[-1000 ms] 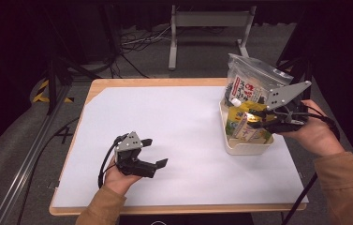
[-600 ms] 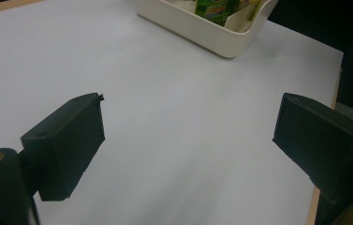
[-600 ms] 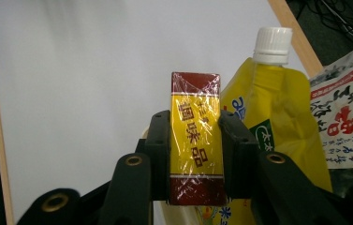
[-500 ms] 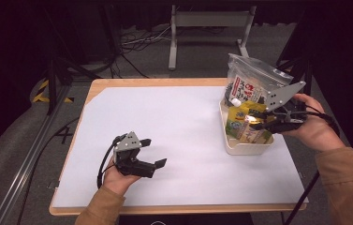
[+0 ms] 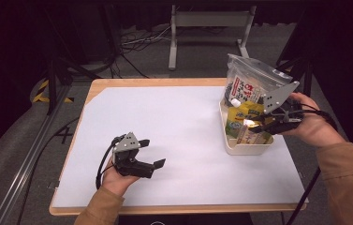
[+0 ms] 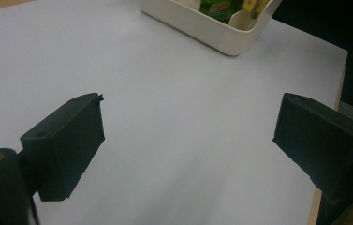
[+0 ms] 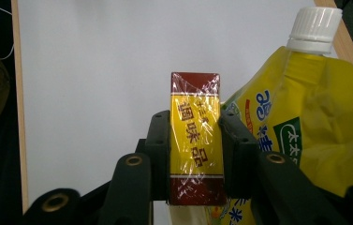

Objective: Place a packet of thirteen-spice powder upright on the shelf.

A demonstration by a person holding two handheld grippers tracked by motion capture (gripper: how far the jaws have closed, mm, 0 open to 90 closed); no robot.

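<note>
Yellow-and-red box [image 7: 196,138], wrapped in clear film, sits pinched between the jaws of the right gripper [image 5: 258,125] over the cream bin [image 5: 244,147], beside a yellow spouted pouch [image 7: 305,112]. Left gripper [image 5: 151,165] rests spread wide over the white table [image 5: 174,126], holding nothing.

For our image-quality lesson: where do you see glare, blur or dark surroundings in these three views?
High view: the floor around the lit table is dark, and a bright glare spot sits on the box in the right gripper. Right gripper view: the box's wrap shines. Left gripper view: the bin is slightly soft.
</note>
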